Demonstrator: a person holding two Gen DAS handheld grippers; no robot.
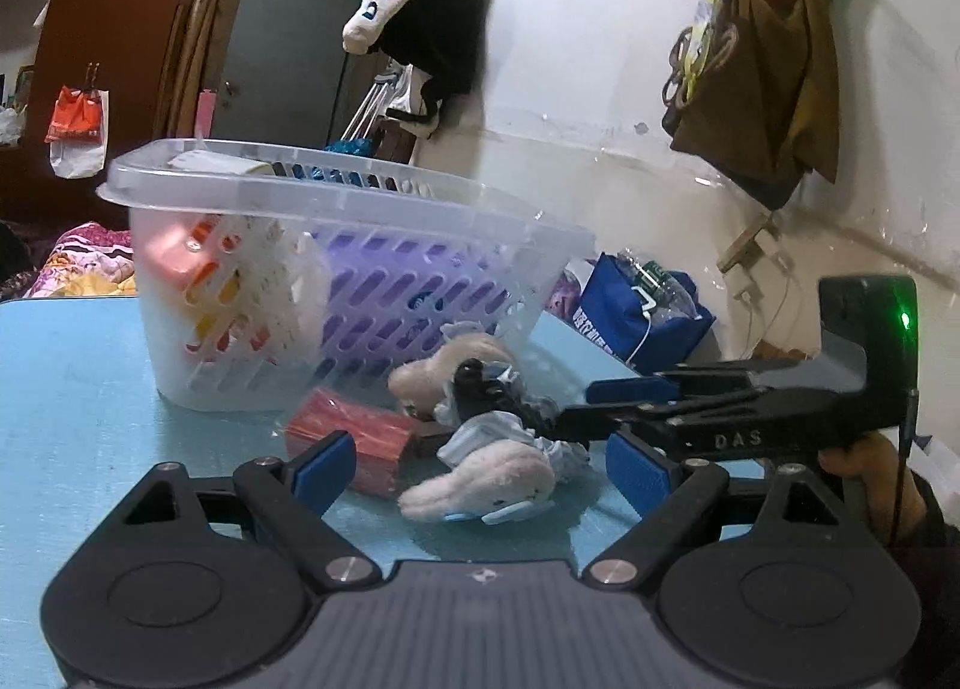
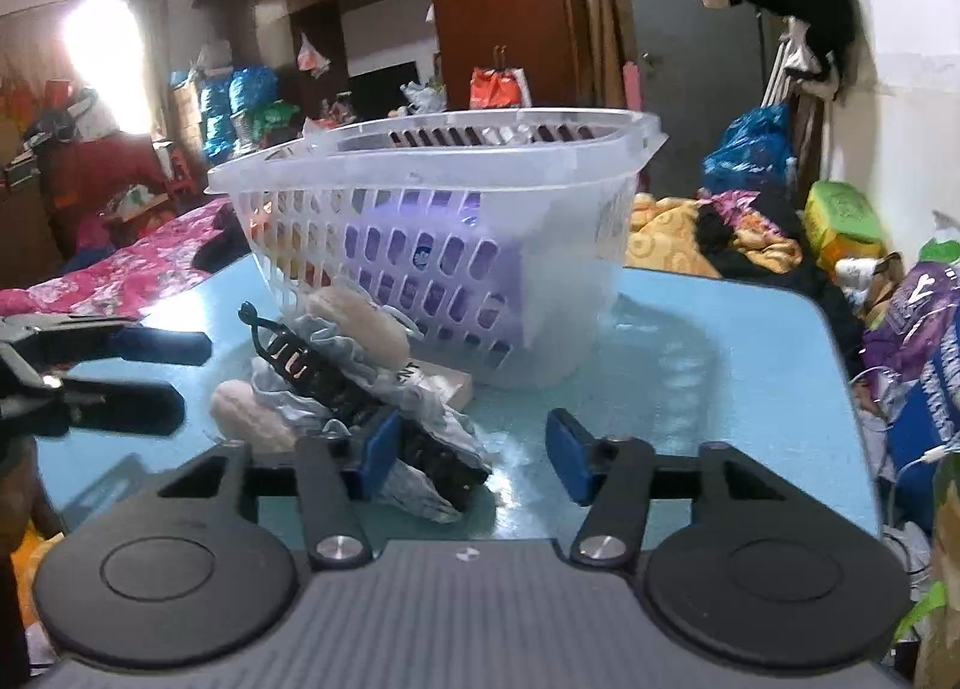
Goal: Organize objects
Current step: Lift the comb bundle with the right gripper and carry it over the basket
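Two grippers are being held beside the basket; left gripper spread wide around a plush toy; right gripper half-spread, gripping nothing.

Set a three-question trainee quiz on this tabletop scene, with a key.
1. True or false: the slotted basket stands upright on the blue table.
2. The red box lies: A) inside the basket; B) on the table in front of the basket; C) hanging on the wall.
3. Name the black thing lying across the pale blue cloth.

Key: 1 true. 2 B. 3 hair clip.
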